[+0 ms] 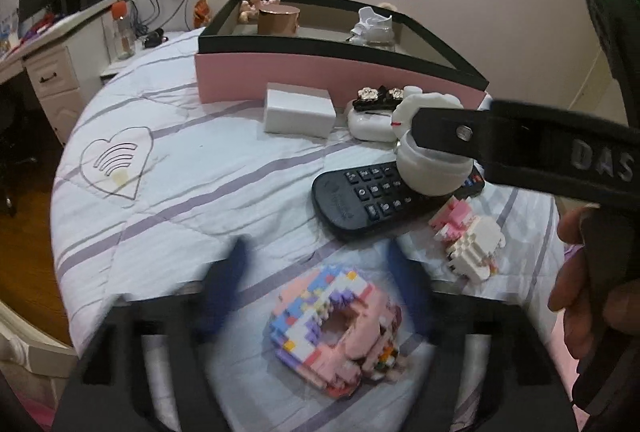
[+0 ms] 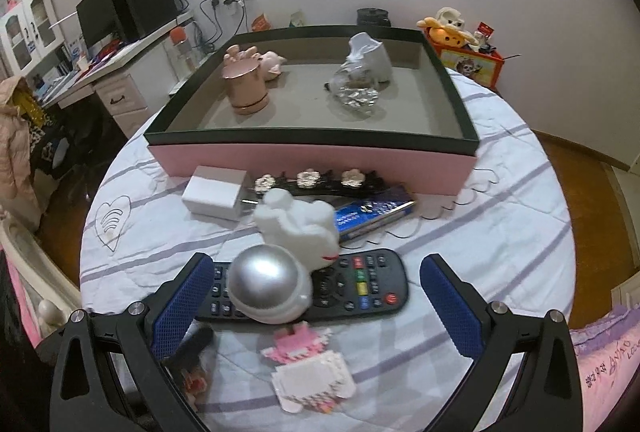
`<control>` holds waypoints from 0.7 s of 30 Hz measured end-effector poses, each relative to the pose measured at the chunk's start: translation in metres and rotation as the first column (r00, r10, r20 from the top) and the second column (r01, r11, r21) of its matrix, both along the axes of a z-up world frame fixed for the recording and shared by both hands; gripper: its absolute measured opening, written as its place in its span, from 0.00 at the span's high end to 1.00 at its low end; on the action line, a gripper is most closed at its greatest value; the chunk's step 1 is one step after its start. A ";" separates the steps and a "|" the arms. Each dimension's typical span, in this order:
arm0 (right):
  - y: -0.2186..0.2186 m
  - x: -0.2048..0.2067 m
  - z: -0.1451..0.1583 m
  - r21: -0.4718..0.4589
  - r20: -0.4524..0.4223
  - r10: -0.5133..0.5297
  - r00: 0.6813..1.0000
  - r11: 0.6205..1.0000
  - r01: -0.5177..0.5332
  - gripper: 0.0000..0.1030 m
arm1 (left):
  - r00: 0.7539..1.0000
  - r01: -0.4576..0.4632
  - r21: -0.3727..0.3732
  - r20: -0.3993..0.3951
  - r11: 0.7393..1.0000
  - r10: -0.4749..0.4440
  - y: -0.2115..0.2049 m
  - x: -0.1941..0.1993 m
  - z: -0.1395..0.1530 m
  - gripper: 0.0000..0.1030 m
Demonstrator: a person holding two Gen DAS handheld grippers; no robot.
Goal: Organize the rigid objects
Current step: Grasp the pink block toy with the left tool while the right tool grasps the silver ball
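A pink box with a dark rim [image 2: 312, 160] [image 1: 340, 80] stands at the back of the round table; it holds a copper cup [image 2: 245, 88], pink figures and a white wrapped item [image 2: 362, 72]. A white rabbit figure on a silver dome [image 2: 280, 272] [image 1: 432, 156] rests on a black remote [image 2: 360, 288] [image 1: 360, 200]. My right gripper [image 2: 316, 304] is open with the rabbit between its blue fingers [image 2: 180, 308]. My left gripper [image 1: 316, 280] is open above a pastel brick donut [image 1: 336, 328]. A pink-white brick figure [image 2: 308, 372] [image 1: 468, 236] lies in front.
A white charger block [image 2: 214, 198] [image 1: 300, 114], a flower hair clip [image 2: 312, 180] and a blue flat pack [image 2: 372, 216] lie before the box. A desk with monitor [image 2: 112, 16] stands left. Toys [image 2: 460, 40] sit back right.
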State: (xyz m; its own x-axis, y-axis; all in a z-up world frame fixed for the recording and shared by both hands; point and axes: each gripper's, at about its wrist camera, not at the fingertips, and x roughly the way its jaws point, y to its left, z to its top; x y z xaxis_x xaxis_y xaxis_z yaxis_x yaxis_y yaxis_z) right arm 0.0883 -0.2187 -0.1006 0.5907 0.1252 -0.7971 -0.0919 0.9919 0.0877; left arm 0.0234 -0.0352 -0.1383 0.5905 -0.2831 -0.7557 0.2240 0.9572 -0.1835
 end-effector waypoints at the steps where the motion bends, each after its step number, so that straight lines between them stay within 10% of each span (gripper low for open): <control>1: 0.001 0.001 -0.001 -0.002 -0.001 0.002 1.000 1.000 -0.002 0.00 | 1.000 -0.004 0.002 0.009 1.000 0.004 0.001 -0.003 0.000 0.09; 5: 0.007 0.006 -0.010 -0.018 -0.011 0.007 1.000 1.000 -0.007 0.04 | 1.000 -0.007 0.014 0.016 1.000 0.007 0.002 -0.007 -0.005 0.24; 9: 0.016 0.008 -0.021 -0.048 -0.035 0.042 0.998 0.998 -0.044 0.30 | 1.000 -0.019 0.003 0.018 1.000 0.019 0.010 -0.007 -0.004 0.49; 15: 0.020 0.002 -0.025 -0.050 -0.032 0.080 0.996 0.995 -0.081 0.52 | 1.000 -0.016 -0.014 0.021 1.000 0.016 0.015 -0.013 -0.003 0.49; 21: 0.011 -0.004 -0.021 -0.012 -0.029 0.077 0.997 0.997 -0.077 0.52 | 1.000 -0.021 -0.035 0.016 0.999 0.022 0.019 -0.013 0.000 0.49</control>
